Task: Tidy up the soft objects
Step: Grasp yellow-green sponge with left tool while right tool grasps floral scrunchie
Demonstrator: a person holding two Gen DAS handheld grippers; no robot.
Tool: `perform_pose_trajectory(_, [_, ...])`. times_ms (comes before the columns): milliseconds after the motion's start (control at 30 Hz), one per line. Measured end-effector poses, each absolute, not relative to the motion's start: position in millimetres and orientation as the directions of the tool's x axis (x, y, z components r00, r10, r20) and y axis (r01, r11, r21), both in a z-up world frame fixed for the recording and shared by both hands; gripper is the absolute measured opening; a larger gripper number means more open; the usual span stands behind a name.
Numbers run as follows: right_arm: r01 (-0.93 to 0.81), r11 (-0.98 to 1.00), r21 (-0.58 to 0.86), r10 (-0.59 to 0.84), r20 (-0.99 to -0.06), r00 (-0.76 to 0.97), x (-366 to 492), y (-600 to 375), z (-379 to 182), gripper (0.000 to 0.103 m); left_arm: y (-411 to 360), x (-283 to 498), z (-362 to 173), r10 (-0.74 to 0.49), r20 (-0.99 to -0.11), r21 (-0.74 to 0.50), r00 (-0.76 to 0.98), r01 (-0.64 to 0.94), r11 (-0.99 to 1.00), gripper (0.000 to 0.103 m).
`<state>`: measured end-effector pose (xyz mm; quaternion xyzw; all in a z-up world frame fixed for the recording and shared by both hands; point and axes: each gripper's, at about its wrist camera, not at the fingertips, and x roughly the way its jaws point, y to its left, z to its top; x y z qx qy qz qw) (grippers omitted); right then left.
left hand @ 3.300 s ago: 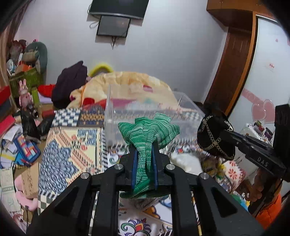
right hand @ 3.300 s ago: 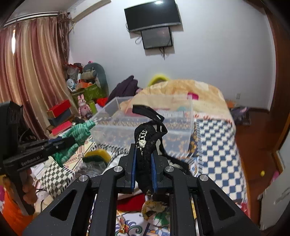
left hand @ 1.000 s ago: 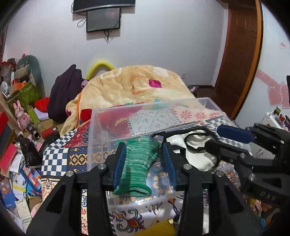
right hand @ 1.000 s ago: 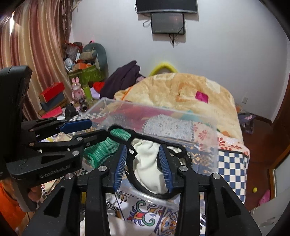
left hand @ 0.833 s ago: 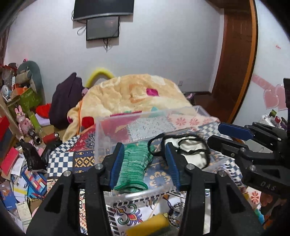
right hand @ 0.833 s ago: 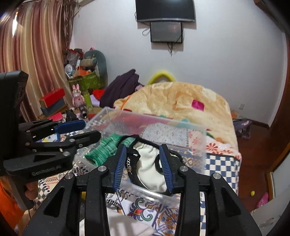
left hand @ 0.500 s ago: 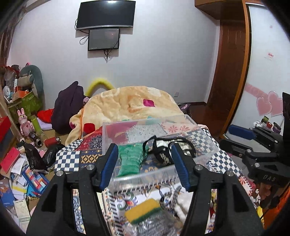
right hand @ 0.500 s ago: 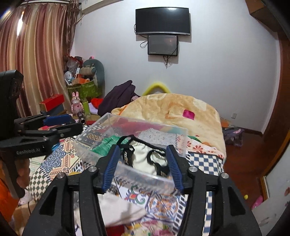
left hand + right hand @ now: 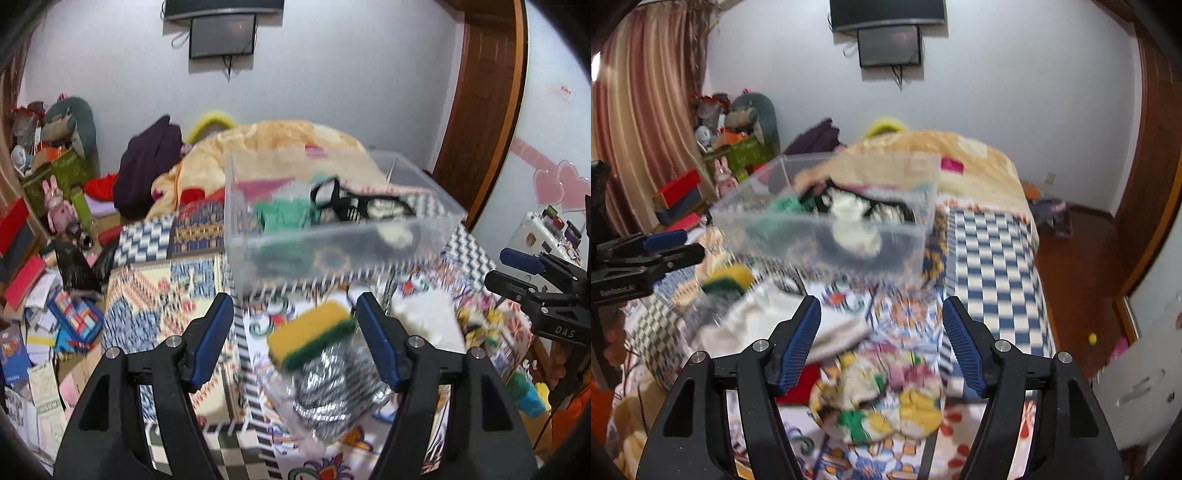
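in the left wrist view the left gripper [image 9: 295, 339] fills the bottom of the frame, its blue-padded fingers spread wide with nothing between them. just past the tips, at lower centre, a yellow and green sponge [image 9: 311, 338] lies on a crinkly silver bag [image 9: 334, 391]; its long axis runs from lower left up to upper right. right of it sits a white cloth [image 9: 424, 314], blurred. all of this lies on a patterned bedspread [image 9: 166, 291].

in the right wrist view the right gripper [image 9: 881, 343] also stands wide apart and empty at the bottom of the frame. below and between its fingers is a crumpled multicoloured cloth [image 9: 882, 398], and to its left a dark red patch of fabric, too blurred to name. the same white cloth spreads across centre left, with the sponge beyond it at mid left, near the other gripper's tips.

farther back, at frame centre in both views, stands a clear plastic bin [image 9: 343, 236], its long side running left to right across the picture. inside, a green knitted item [image 9: 286, 214] sits toward the left end, and a black strappy item [image 9: 354, 201] lies stretched along the bin's length to the right of it, over something white [image 9: 855, 229]. motion blur softens the details.

behind the bin, a peach blanket [image 9: 960, 158] is heaped at upper centre.
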<state>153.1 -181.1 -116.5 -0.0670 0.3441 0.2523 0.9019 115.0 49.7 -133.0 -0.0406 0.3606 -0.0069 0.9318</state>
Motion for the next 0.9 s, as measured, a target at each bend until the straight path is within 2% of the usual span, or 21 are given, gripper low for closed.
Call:
perform_pose_trajectory(67, [-0.496, 0.867, 0.056, 0.398, -0.677, 0.619, 149.8, -182.5, -126.9, 0.065, 51.1, 115.7, -143.2, -0.048, -0.691, -0.098, 0.721, -0.027, 0.995, 0.074])
perform_pose_trajectory(300, [-0.488, 0.871, 0.061, 0.373, -0.728, 0.576, 139.1, -188.5, -151.8, 0.065, 39.5, 126.4, -158.7, -0.056, -0.717, -0.106, 0.695, -0.029, 0.994, 0.075])
perform_pose_trajectory(533, [-0.488, 0.870, 0.067, 0.377, -0.728, 0.573, 133.5, -194.0, -157.1, 0.065, 37.7, 139.0, -170.9, -0.043, -0.728, -0.127, 0.685, -0.074, 0.989, 0.075])
perform_pose_trajectory(600, [-0.489, 0.870, 0.060, 0.375, -0.723, 0.580, 132.9, -193.9, -157.6, 0.056, 37.9, 140.7, -174.0, -0.047, -0.726, -0.139, 0.686, -0.079, 0.987, 0.074])
perform_pose_trajectory(667, [-0.489, 0.871, 0.052, 0.372, -0.720, 0.586, 132.1, -193.1, -157.9, 0.043, 35.2, 142.6, -176.5, -0.051, -0.726, -0.139, 0.686, -0.074, 0.987, 0.065])
perform_pose_trajectory(767, [-0.486, 0.872, 0.059, 0.375, -0.718, 0.586, 133.7, -193.4, -156.8, 0.026, 32.3, 141.9, -176.2, -0.056, -0.719, -0.137, 0.692, -0.062, 0.989, 0.063])
perform_pose_trajectory(900, [-0.478, 0.876, 0.062, 0.374, -0.713, 0.593, 135.8, -194.4, -153.6, 0.019, 32.1, 135.0, -167.6, -0.054, -0.694, -0.130, 0.718, -0.051, 0.990, 0.062])
